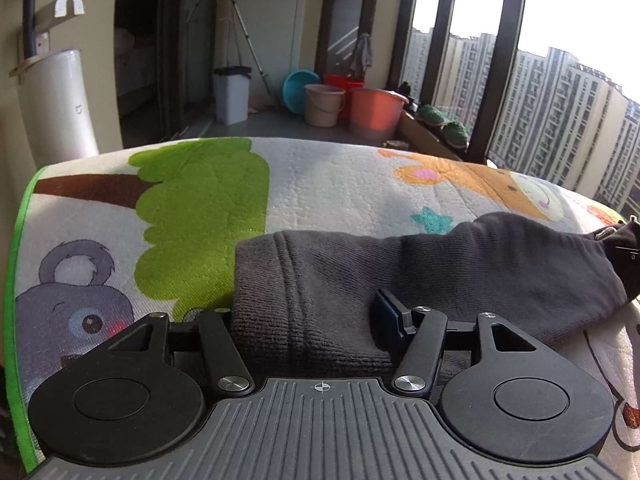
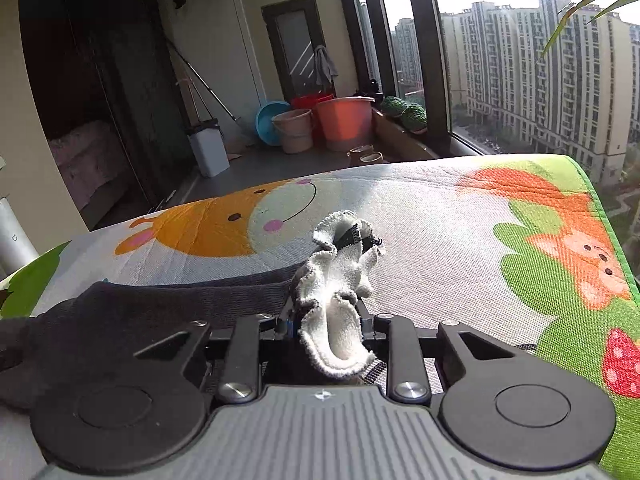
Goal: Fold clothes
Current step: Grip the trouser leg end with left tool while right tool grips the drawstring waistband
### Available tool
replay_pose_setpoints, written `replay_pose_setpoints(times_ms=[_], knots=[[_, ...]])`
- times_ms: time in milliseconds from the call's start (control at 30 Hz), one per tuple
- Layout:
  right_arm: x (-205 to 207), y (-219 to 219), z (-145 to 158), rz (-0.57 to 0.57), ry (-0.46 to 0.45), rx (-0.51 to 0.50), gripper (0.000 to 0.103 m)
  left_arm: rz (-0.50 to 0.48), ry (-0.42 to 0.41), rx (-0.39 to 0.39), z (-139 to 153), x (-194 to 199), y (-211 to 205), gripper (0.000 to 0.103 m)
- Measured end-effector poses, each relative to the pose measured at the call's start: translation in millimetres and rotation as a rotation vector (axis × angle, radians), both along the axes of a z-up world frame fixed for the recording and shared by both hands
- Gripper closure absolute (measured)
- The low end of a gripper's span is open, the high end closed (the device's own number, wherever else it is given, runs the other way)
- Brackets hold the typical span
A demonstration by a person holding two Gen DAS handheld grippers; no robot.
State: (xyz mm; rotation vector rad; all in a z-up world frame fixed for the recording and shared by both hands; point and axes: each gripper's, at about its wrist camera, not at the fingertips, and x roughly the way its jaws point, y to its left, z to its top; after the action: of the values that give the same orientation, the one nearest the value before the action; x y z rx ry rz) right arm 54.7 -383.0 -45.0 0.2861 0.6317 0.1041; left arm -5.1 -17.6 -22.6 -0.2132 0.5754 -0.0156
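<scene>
Right hand-held gripper [image 2: 326, 326] pinches grey sock [image 2: 160, 308] on mat [image 2: 440, 220]

Daylight floods in from the windows [image 1: 560, 80] at right, the sky blown white; the doorway [image 2: 80, 100] is dim. Fisheye bends the edges; focus is sharp.

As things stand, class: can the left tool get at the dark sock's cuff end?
Probably yes: the cuff end already lies between the left tool's open fingers on the mat, with nothing covering it.
</scene>
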Motion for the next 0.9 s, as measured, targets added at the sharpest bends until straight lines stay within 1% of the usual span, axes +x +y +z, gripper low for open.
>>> replay_pose_setpoints(times_ms=[33, 100, 133, 167, 233, 267, 300, 367, 400, 433, 467, 500, 533, 567, 600, 633, 667, 700, 733, 767, 800, 833, 867, 900], knots=[[-5.5, -2.1, 0.8, -0.002, 0.001, 0.002, 0.080, -0.010, 0.000, -0.011, 0.1, -2.7, 1.1, 0.050], [-16.4, -6.3, 2.3, -0.007, 0.004, 0.006, 0.080, -0.031, 0.003, -0.078, 0.6, -10.9, 6.6, 0.054], [-21.8, -8.4, 3.1, -0.010, 0.006, 0.007, 0.080, -0.038, 0.006, -0.103, 1.1, -15.8, 9.2, 0.058], [-27.3, -10.4, 3.9, -0.012, 0.007, 0.009, 0.080, -0.044, 0.007, -0.119, 3.4, -24.5, 10.0, 0.060], [-38.2, -14.6, 5.4, -0.017, 0.010, 0.013, 0.080, -0.053, 0.010, -0.131, 9.2, -42.0, 11.2, 0.068], [-43.7, -16.7, 6.2, -0.019, 0.011, 0.015, 0.080, -0.062, 0.025, -0.126, 13.0, -47.4, 12.2, 0.068], [-49.1, -18.8, 7.0, -0.022, 0.013, 0.017, 0.078, -0.073, 0.043, -0.122, 17.0, -52.4, 13.3, 0.067], [-60.0, -23.0, 8.6, -0.026, 0.016, 0.021, 0.072, -0.067, 0.080, -0.112, 16.1, -55.9, 13.7, 0.061], [-65.5, -25.1, 9.3, -0.029, 0.017, 0.022, 0.061, -0.053, 0.126, -0.099, 16.6, -55.4, 16.5, 0.054], [-71.0, -27.1, 10.1, -0.031, 0.019, 0.024, 0.056, -0.037, 0.180, -0.083, 17.4, -54.4, 19.9, 0.049], [-76.4, -29.2, 10.9, -0.033, 0.020, 0.026, 0.052, -0.028, 0.204, -0.098, 16.8, -54.3, 19.6, 0.046], [-81.9, -31.3, 11.7, -0.036, 0.021, 0.028, 0.052, -0.028, 0.236, -0.126, 18.7, -56.1, 21.9, 0.043], [-87.3, -33.4, 12.5, -0.038, 0.023, 0.030, 0.051, -0.035, 0.270, -0.142, 23.8, -61.9, 29.0, 0.034], [-92.8, -35.5, 13.2, -0.041, 0.024, 0.032, 0.047, -0.043, 0.304, -0.155, 29.6, -68.7, 37.1, 0.027], [-98.3, -37.6, 14.0, -0.043, 0.026, 0.034, 0.042, -0.058, 0.317, -0.167, 31.5, -70.3, 38.8, 0.015], [-103.7, -39.7, 14.8, -0.045, 0.027, 0.036, 0.040, -0.080, 0.325, -0.178, 31.5, -69.6, 38.0, 0.010], [-109.2, -41.8, 15.6, -0.048, 0.028, 0.037, 0.034, -0.115, 0.277, -0.209, 25.0, -76.1, 39.3, 0.010], [-114.6, -43.8, 16.3, -0.050, 0.030, 0.039, 0.025, -0.146, 0.249, -0.227, 20.4, -78.2, 38.4, 0.010], [-120.1, -45.9, 17.1, -0.053, 0.031, 0.041, 0.024, -0.165, 0.235, -0.232, 16.6, -76.6, 34.7, 0.010], [-125.5, -48.0, 17.9, -0.055, 0.033, 0.043, 0.024, -0.174, 0.227, -0.225, 14.5, -74.2, 30.6, 0.010], [-125.4, -46.7, 15.9, -0.043, 0.038, 0.053, 0.024, -0.181, 0.219, -0.216, 13.0, -71.7, 26.5, 0.012], [-122.9, -41.1, 14.0, -0.022, 0.046, 0.049, 0.026, -0.182, 0.215, -0.201, 12.9, -69.8, 23.8, 0.021], [-120.7, -33.8, 12.6, -0.006, 0.048, 0.023, 0.039, -0.182, 0.211, -0.184, 13.2, -68.0, 21.4, 0.032], [-119.0, -28.7, 13.5, -0.008, 0.041, -0.005, 0.069, -0.170, 0.214, -0.159, 14.9, -66.7, 19.8, 0.047]])
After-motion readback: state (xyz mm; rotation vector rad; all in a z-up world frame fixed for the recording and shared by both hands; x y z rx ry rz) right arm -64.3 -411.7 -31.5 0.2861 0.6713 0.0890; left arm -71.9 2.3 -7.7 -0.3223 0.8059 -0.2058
